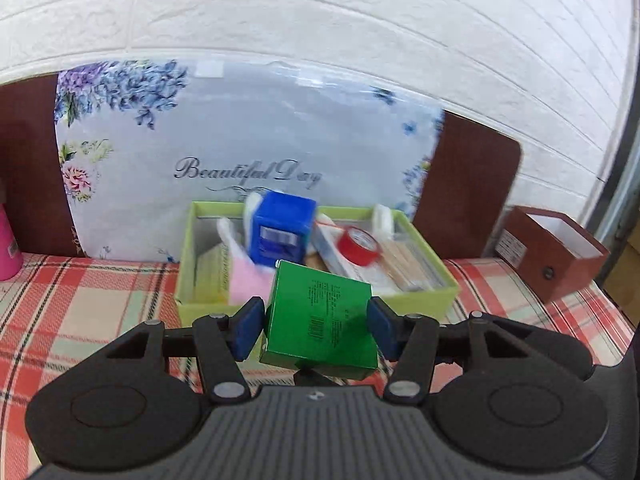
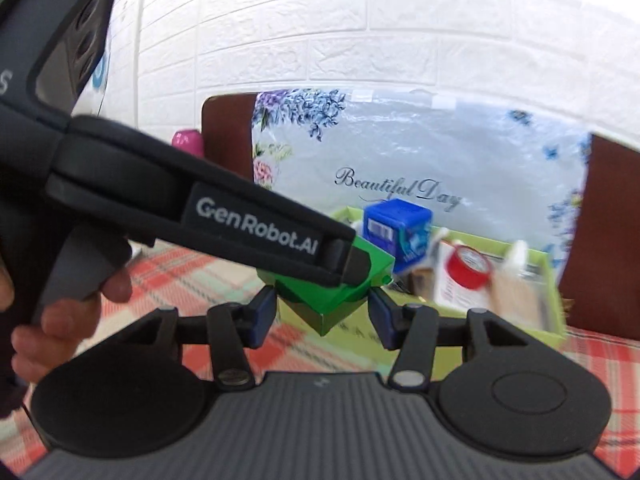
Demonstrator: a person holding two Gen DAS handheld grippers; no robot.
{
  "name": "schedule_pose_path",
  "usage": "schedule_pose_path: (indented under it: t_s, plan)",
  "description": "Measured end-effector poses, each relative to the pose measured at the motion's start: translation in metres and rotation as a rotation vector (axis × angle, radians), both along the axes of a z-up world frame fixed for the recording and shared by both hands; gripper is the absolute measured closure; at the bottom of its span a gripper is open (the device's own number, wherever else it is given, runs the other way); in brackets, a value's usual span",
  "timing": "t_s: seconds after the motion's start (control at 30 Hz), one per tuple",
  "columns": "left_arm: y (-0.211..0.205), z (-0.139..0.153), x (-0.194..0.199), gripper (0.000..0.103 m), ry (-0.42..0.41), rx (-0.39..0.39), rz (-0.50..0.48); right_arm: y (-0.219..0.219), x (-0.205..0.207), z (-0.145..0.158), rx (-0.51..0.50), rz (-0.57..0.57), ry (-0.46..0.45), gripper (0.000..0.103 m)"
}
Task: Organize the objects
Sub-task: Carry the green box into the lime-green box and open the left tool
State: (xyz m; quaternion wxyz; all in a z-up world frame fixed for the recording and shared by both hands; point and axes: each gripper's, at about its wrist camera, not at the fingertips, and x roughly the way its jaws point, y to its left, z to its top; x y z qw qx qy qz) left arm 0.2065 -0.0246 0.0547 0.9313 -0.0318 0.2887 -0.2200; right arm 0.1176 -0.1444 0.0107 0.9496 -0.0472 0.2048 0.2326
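While the floral "Beautiful Day" bag (image 1: 248, 152) stands behind it, the lime tray (image 1: 432, 304) sits on the plaid bed (image 1: 80, 304), holding a blue box (image 1: 282, 232) and red tape roll (image 1: 358, 245). Just before the tray, left claw (image 1: 316, 328) and right claw (image 2: 322, 312) both clamp the green box (image 1: 320, 312).

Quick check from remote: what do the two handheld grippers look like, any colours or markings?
Both grippers, left gripper and right gripper, have black linkage arms with silver rivets, blue pads, and ribbed grey bodies. White "GenRobot.AI" lettering runs along the left one's black side.
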Motion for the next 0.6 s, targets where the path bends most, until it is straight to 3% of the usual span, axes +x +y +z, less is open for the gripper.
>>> schedule_pose_path:
  t_s: [0.3,0.6]
  plan:
    - [0.003,-0.018,0.083,0.044,0.073,0.071,0.033,0.008,0.102,-0.014,0.091,0.014,0.159,0.053]
    - [0.004,-0.038,0.106,0.042,0.066,0.077,0.042,0.019,0.126,-0.039,0.086,-0.005,0.194,0.052]
